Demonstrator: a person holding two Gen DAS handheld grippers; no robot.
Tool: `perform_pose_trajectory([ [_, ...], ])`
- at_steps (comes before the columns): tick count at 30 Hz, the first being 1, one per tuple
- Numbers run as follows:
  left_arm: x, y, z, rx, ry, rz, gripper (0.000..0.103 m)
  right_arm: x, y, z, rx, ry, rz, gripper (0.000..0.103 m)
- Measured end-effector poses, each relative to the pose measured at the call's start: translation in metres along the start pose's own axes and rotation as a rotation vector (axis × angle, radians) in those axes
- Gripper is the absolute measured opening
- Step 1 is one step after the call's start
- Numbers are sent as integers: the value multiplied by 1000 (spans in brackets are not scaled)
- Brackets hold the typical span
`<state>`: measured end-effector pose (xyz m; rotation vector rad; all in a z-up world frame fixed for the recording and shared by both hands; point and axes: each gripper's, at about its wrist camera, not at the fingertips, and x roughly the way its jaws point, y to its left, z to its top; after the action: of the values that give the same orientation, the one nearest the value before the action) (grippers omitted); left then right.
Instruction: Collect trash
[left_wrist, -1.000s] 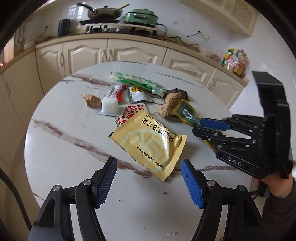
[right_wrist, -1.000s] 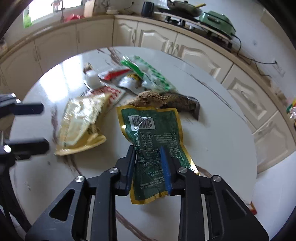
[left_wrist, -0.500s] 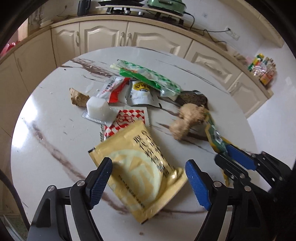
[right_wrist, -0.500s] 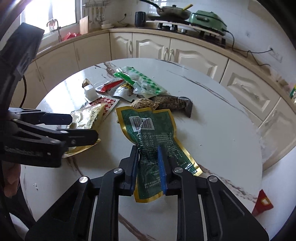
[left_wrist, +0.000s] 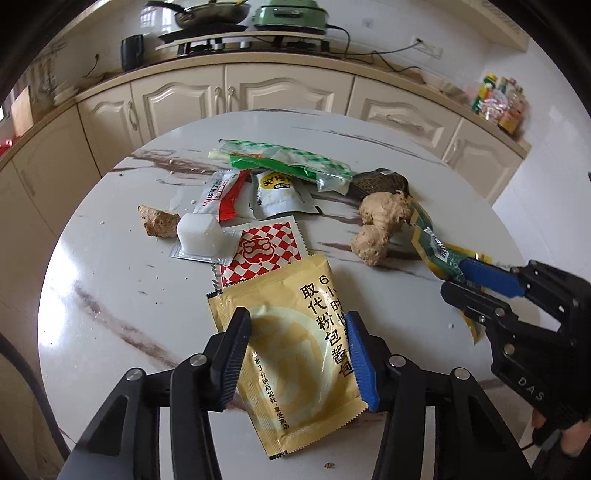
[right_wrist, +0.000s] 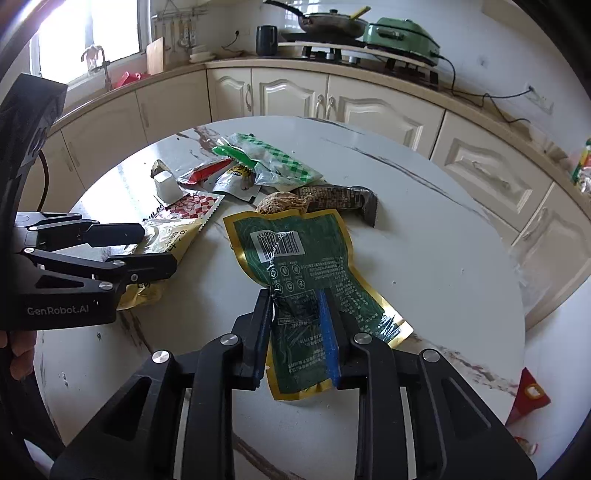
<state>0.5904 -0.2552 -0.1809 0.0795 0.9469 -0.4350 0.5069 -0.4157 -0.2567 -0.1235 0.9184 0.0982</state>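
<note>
Left tool (left_wrist: 297, 352): jaws just closing, astride yellow sachet (left_wrist: 295, 354), pads not yet pressing
Right tool (right_wrist: 295, 332): narrow, clamped on green pouch (right_wrist: 306, 266)
Progress: early; wrappers, ginger (left_wrist: 384, 225) uncollected mid-desk
Surface: round marble desk (left_wrist: 110, 295); cream kitchen cabinets (left_wrist: 184, 99), stove behind

Left gripper (left_wrist: 299, 354) has just been closing; right gripper (right_wrist: 297, 332) is clamped, both angled downward.

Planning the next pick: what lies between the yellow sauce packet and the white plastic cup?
In the left wrist view, a red-and-white checkered sachet lies between yellow sauce packet and white plastic cup.
</note>
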Motion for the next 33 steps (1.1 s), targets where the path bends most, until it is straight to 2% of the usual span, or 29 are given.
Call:
perform_pose_trajectory([
  [4,-5,-9,-5,59,-23,24,34,2,1,-2,3,8,-8,28],
  [5,-7,-13,-6,79,-23,30,25,2,1,-3,5,5,-12,28],
  [7,-12,-15,-9,100,-10,-6,8,2,1,-3,5,7,-24,28],
  [10,-11,-19,-13,126,-19,6,8,3,3,-4,5,9,-33,29],
  [13,-12,-17,-13,112,-21,12,16,3,3,-4,9,8,-37,29],
  [15,-18,-17,-13,109,-33,52,19,2,3,-5,11,8,-38,29],
  [16,-24,-18,-15,113,-53,56,33,2,3,-6,12,9,-39,29],
  [17,-26,-19,-16,120,-65,76,58,1,2,-6,14,9,-38,29],
  [18,-25,-20,-16,132,-64,110,69,1,2,-6,17,8,-36,29],
  [20,-18,-24,-19,158,-50,164,70,0,1,-6,22,7,-31,29],
  [21,-15,-25,-21,156,-37,155,70,0,0,-6,24,7,-30,29],
  [23,-7,-25,-23,130,-4,112,63,1,0,-7,23,6,-30,29],
  [24,-6,-21,-23,98,-15,89,60,1,0,-7,26,4,-27,30],
  [25,-5,-18,-21,81,-23,98,53,0,0,-7,29,3,-25,29],
  [26,-3,-15,-20,68,-24,91,50,0,0,-7,31,2,-23,29],
  [30,0,-16,-24,87,-49,86,41,0,0,-7,27,1,-21,30],
  [33,-4,-14,-29,106,-79,78,27,0,-1,-7,26,-3,-19,29],
])
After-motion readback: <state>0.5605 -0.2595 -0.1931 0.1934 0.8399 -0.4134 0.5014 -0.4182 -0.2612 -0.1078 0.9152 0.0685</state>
